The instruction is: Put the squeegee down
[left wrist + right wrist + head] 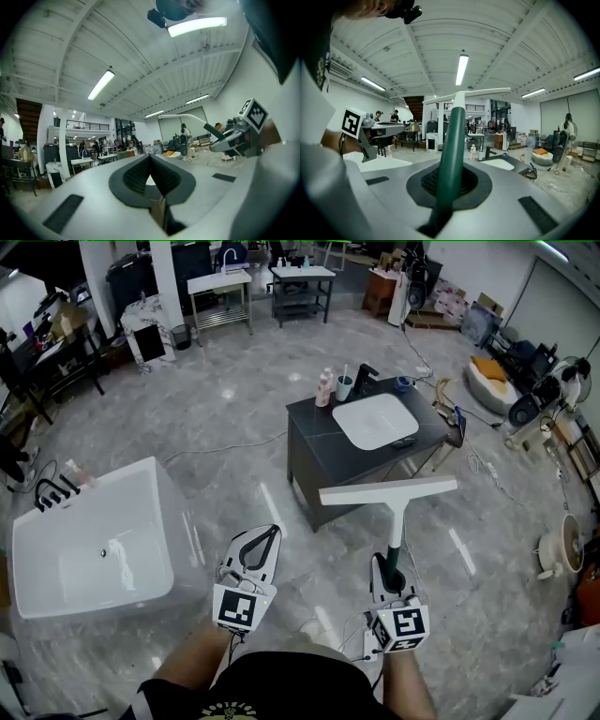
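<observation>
I hold a squeegee (392, 495) with a dark green handle and a long white blade; its blade hangs crosswise in front of me, just short of the dark sink cabinet (319, 448). My right gripper (390, 570) is shut on the green handle (451, 154), which stands up between the jaws in the right gripper view. My left gripper (259, 542) is beside it on the left, jaws together with nothing between them (151, 169). In the left gripper view the squeegee (187, 117) and the right gripper (219, 144) show at the right.
A white bathtub (94, 540) stands at the left on the grey marble floor. The cabinet carries a white basin (377, 420), a black tap (362, 379), a pink bottle (324, 388) and a cup (344, 387). Cables and clutter lie at the right (506, 390).
</observation>
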`<state>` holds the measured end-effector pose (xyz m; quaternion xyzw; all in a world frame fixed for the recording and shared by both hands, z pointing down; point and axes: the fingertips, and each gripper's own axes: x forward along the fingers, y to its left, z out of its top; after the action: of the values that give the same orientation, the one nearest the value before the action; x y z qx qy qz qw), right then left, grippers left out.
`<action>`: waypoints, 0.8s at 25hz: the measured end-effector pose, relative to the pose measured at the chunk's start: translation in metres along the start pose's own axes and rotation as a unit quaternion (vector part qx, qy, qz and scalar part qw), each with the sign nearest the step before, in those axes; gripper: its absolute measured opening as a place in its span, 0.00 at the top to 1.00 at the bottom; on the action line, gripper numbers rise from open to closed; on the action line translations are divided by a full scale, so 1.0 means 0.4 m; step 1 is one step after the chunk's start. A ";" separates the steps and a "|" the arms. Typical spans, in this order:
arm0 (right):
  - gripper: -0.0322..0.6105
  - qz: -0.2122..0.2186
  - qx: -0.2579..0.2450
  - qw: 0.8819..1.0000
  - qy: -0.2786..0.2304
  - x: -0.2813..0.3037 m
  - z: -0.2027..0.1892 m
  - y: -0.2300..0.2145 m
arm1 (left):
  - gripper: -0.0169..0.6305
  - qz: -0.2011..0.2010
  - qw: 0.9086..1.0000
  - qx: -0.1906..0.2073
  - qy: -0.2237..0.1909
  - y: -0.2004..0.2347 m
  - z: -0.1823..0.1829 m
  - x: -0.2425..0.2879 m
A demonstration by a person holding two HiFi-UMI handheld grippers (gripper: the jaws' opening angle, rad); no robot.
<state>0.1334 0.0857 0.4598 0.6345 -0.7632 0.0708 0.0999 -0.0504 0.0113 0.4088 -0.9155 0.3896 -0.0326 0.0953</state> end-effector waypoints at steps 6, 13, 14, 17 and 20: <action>0.91 0.010 -0.002 1.000 -0.006 0.049 0.019 -0.087 | 0.95 0.009 1.000 -0.001 -0.015 -0.018 0.019 0.097; 0.91 0.034 -0.009 0.999 -0.013 0.088 0.028 -0.173 | 0.95 0.026 1.000 0.015 0.004 -0.045 0.013 0.177; 0.91 0.037 -0.009 0.999 -0.014 0.092 0.027 -0.183 | 0.95 0.029 0.999 0.014 0.001 -0.048 0.019 0.185; 0.91 0.042 -0.006 0.999 -0.015 0.103 0.028 -0.207 | 0.95 0.034 0.999 0.011 -0.004 -0.062 0.026 0.204; 0.91 0.044 -0.002 0.999 -0.015 0.106 0.020 -0.224 | 0.95 0.031 0.999 0.020 0.009 -0.076 0.009 0.213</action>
<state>0.2137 0.0268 0.4607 0.6008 -0.7921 0.0640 0.0863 0.0308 -0.0289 0.4101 -0.9006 0.4176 -0.0462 0.1110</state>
